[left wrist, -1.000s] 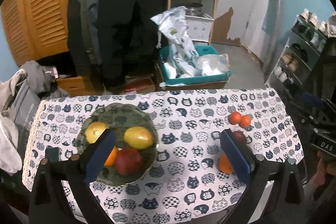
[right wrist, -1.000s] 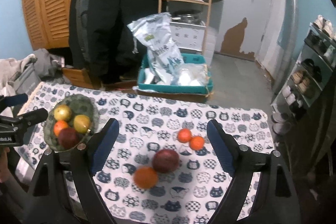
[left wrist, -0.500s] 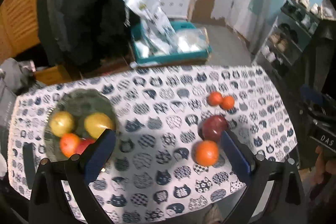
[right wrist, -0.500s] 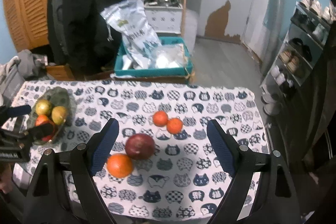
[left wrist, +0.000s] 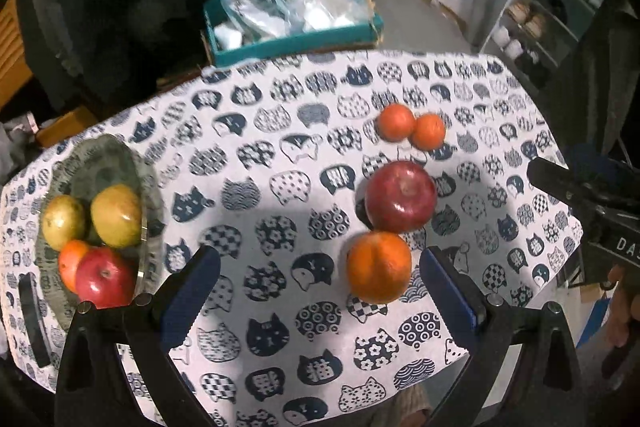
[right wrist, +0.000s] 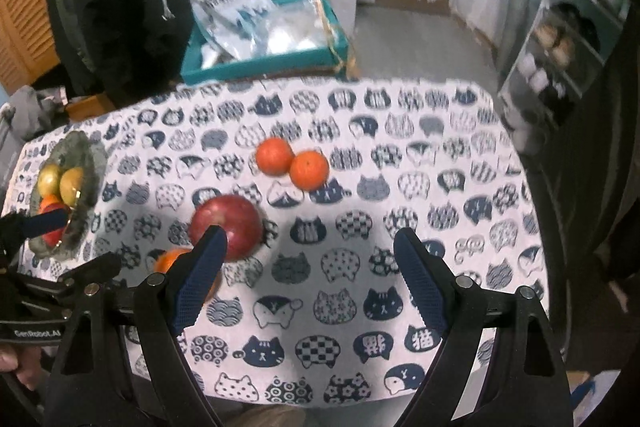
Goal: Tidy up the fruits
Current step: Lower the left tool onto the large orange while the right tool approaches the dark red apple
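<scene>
Now both tools, left tool and right tool, are spread wide, holding nothing. One round orange sits on the cat-print worktop, touching a shiny red apple.

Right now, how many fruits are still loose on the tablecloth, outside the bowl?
4. Two small oranges touch near the far side, a red apple sits closer, and a large orange lies against it, nearest the open left gripper.

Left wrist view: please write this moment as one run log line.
left claw: open, empty | right claw: open, empty | orange: on cloth | plate: four fruits
</scene>
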